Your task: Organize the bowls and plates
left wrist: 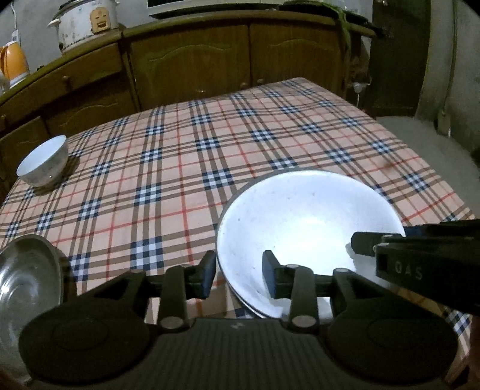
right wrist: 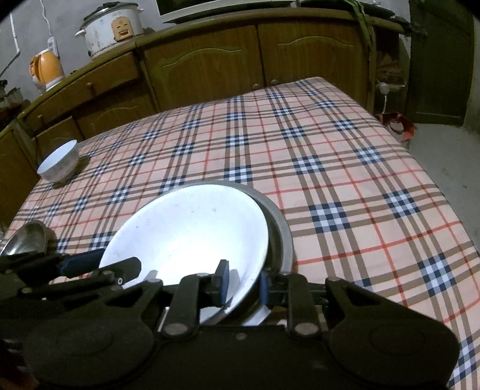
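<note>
Plates lay stacked at the near edge of the checked tablecloth (right wrist: 345,168): a white plate (right wrist: 192,234) sat tilted inside a wider grey metal dish (right wrist: 283,228), whose rim showed past it on the right. The right gripper (right wrist: 241,285) had its fingers closed on the near rim of the white plate, one blue pad (right wrist: 223,285) inside the plate and the other outside, pressing on it. The left gripper (left wrist: 238,277) straddled the plate's left rim, one finger inside and one outside; its fingers stood apart, with a clear gap between the outer pad (left wrist: 207,276) and the rim, so it did not pinch the plate. A small white bowl (left wrist: 43,162) stood upright near the far left corner of the table, well apart from the stack. A shiny steel plate (left wrist: 27,279) lay at the left edge, near the left gripper. Behind the table ran a wooden cabinet (right wrist: 210,66) bearing a white rice cooker (right wrist: 111,28) and an orange kettle (right wrist: 48,69).
</note>
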Available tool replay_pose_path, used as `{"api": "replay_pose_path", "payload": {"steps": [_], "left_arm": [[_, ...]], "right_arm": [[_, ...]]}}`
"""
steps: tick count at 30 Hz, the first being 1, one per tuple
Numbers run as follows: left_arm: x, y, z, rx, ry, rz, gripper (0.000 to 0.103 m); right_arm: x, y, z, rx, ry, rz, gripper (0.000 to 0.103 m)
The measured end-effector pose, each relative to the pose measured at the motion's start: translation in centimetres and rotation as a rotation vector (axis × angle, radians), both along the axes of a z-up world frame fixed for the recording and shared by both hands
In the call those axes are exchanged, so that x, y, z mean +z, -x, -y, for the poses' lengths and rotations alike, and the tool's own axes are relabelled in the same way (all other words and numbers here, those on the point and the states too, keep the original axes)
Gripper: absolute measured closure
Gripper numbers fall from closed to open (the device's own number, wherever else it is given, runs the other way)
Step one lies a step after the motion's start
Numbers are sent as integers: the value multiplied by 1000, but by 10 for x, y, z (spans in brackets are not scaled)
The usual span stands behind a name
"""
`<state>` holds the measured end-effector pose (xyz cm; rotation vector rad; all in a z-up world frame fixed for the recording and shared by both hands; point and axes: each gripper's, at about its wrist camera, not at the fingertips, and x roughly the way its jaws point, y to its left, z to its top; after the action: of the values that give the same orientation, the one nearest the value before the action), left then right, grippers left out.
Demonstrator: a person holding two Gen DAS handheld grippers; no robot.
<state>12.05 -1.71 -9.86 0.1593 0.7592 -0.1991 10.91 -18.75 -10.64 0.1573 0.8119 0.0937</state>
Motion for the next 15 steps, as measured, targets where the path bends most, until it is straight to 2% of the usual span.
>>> {"api": "replay_pose_path", "payload": {"steps": [4, 8, 11, 15], "left_arm": [[1, 1, -6, 8, 38, 12, 57], [10, -1, -16, 39, 77, 36, 53], [15, -3, -21, 56, 96, 48, 50], [20, -5, -27, 76, 120, 55, 50]], "right_arm": [[2, 0, 1, -6, 10, 11, 75], [11, -2, 5, -9, 26, 22, 62], [21, -1, 5, -33, 93, 62, 34], [33, -1, 8, -23, 85, 103, 34]]}}
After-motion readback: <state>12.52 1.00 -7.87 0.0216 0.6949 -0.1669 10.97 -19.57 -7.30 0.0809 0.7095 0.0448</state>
